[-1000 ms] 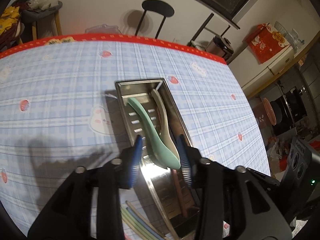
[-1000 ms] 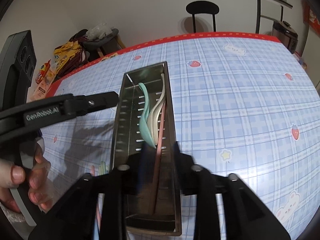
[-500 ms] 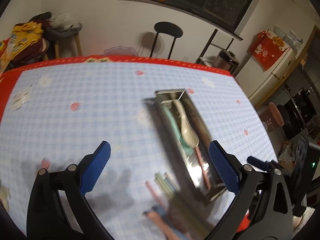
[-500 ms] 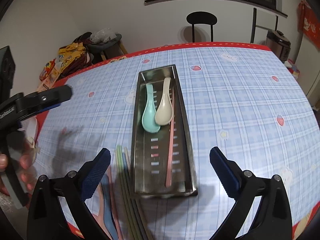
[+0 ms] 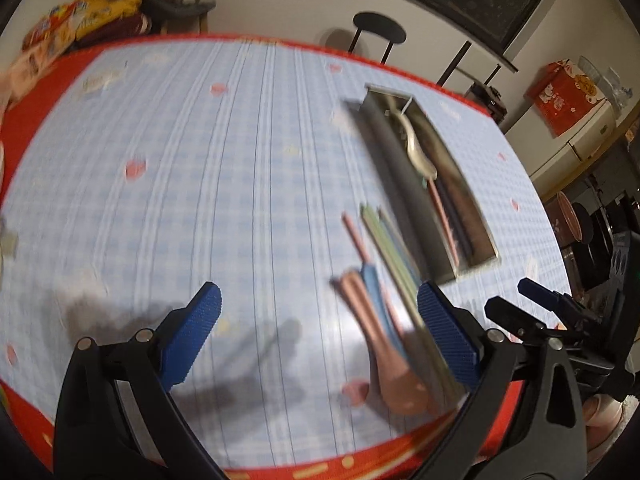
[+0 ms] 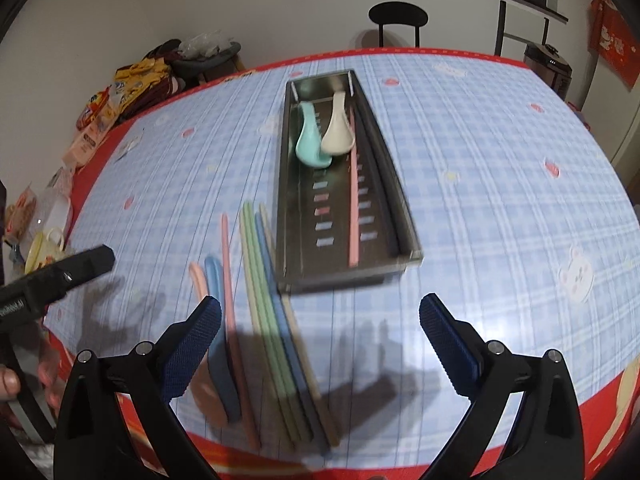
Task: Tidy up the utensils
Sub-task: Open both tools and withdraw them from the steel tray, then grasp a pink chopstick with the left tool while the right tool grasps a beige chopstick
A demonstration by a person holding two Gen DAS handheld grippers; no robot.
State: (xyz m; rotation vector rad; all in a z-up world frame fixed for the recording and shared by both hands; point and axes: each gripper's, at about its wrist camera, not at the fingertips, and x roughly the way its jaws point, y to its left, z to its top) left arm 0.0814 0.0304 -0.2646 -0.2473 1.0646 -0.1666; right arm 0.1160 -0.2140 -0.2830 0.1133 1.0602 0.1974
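Note:
A long steel tray lies on the blue checked tablecloth. Inside it are a teal spoon, a cream spoon and one pink chopstick. On the cloth left of the tray lie green chopsticks, a pink chopstick, a blue spoon and a pink spoon. My right gripper hangs open above the tray's near end, holding nothing. My left gripper is open too, left of the tray. The pink spoon and green chopsticks lie under its right finger.
The red table border marks the near edge just below both grippers. A black chair stands beyond the far edge. Snack bags sit on a stool at the left, and a yellow cup stands by the left edge.
Both grippers opened wide and drew back from the tray toward the near edge. The teal and cream spoons stay in the tray. The left gripper also swung off to the left.

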